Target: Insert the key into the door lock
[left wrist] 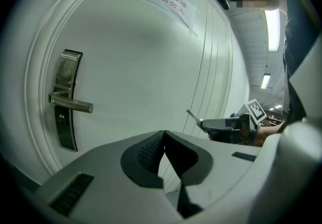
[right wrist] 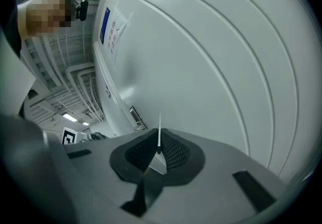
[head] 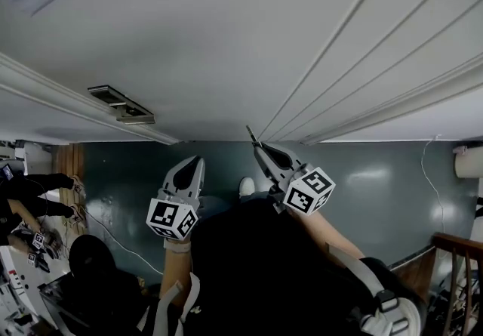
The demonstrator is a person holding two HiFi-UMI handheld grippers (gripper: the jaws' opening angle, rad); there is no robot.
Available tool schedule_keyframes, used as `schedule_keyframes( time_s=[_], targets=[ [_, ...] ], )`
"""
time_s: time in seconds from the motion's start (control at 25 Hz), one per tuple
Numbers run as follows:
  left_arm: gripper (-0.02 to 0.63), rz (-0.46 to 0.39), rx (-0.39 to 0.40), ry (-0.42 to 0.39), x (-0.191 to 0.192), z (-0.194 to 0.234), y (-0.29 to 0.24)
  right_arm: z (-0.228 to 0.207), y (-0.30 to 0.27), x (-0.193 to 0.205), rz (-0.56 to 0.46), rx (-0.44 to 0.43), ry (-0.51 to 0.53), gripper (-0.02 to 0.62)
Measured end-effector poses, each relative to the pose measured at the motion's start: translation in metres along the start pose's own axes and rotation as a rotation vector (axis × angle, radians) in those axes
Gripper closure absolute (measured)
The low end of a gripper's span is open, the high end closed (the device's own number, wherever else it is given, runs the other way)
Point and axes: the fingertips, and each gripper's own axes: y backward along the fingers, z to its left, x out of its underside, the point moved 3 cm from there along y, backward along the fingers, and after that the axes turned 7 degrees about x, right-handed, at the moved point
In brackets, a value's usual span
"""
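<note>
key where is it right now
The key is pinched in the right gripper, blade pointing at the white door, well right of the lock plate in the head view.

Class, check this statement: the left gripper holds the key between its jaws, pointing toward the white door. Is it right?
No. The right gripper holds the key, as the right gripper view shows; it does point toward the white door.

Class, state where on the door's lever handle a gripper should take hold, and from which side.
Probably the free end of the lever handle, approached head-on from the room side, one jaw above and one below: the bar runs level out of the tall lock plate.
</note>
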Motion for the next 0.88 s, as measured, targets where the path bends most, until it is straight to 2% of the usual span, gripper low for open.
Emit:
schedule_keyframes(
  time_s=[0.4,0.88],
  targets=[
    [0.597,-0.032,-0.115,0.026,-0.010,0.027,0.018,0.007,-0.045,-0.003,0.062,-0.103,-0.087,0.561],
    [0.597,-0.032,-0.188,0.045,-0.008,0.075,0.065,0.043,-0.114,0.022,0.147,-0.167,-0.185,0.561]
  ],
)
